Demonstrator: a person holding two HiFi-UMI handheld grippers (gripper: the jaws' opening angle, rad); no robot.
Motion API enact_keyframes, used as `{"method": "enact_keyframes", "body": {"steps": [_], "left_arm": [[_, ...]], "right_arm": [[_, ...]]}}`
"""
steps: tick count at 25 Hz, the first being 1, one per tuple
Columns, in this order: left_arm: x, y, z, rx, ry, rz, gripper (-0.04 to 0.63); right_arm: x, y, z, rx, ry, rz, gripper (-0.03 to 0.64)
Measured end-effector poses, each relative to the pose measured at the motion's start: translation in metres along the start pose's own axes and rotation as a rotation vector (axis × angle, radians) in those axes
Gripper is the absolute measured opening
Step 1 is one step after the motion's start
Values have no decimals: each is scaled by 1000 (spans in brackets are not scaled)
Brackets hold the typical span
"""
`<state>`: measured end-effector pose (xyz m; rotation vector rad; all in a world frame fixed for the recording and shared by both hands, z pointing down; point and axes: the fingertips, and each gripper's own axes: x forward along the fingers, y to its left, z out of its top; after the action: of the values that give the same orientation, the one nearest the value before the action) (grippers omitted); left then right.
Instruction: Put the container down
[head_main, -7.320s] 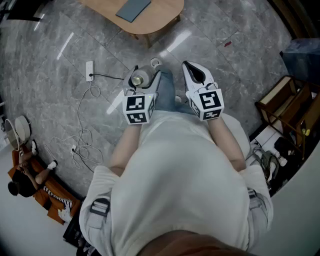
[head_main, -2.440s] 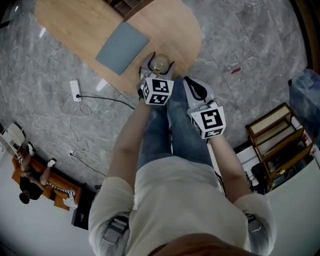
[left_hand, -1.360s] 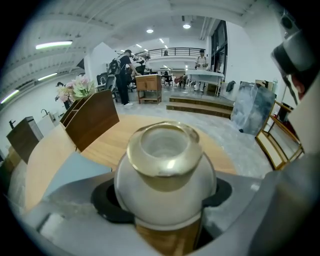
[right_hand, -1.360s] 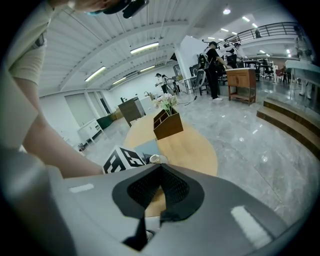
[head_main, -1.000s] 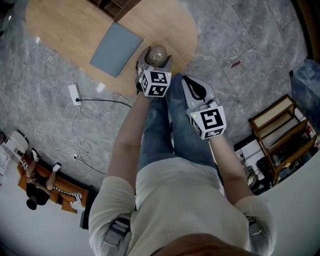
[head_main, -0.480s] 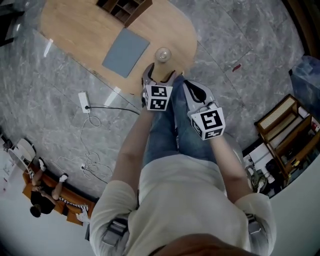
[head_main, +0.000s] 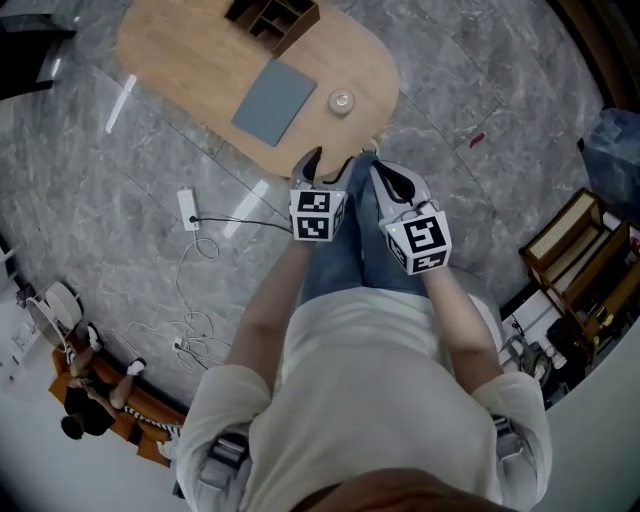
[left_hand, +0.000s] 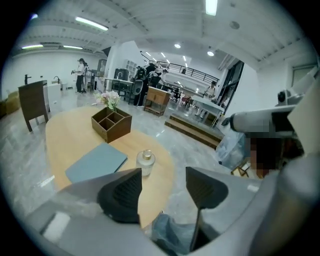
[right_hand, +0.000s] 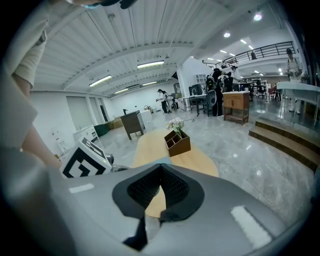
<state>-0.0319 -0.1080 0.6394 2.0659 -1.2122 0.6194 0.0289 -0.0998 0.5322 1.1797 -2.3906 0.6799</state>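
The container, a small clear glass jar with a round lid, stands upright by itself on the oval wooden table, near its rounded end. In the left gripper view the container shows beyond the jaws, beside a grey-blue pad. My left gripper hangs back from the table's edge, over the person's knees; its jaws have just been closing, still stand apart, and nothing is between them. My right gripper sits beside it, empty, with its pads pressed together.
A grey-blue pad and a wooden organiser box lie on the table. A power strip with loose cables is on the grey tiled floor at left. A wooden rack stands at right. A person sits at lower left.
The left gripper has let go of the container on the table and drawn back and up from it. Both grippers have risen, and the table looks farther away.
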Motion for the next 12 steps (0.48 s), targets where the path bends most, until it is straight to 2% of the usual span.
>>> {"method": "enact_keyframes", "body": {"steps": [4,7,12], "left_arm": [[-41,-6,15,-26,-56,6,216],[-67,-16,20,-46,-66,-25,144],[-103,-30,35,-43,-106,-63,76]], "right_arm": [[-17,20,9,-8,-28,-2,-2],[-29,35,14,-15,-41,-5,-1],[-47,54,27,-27,-75,-10,-2]]}}
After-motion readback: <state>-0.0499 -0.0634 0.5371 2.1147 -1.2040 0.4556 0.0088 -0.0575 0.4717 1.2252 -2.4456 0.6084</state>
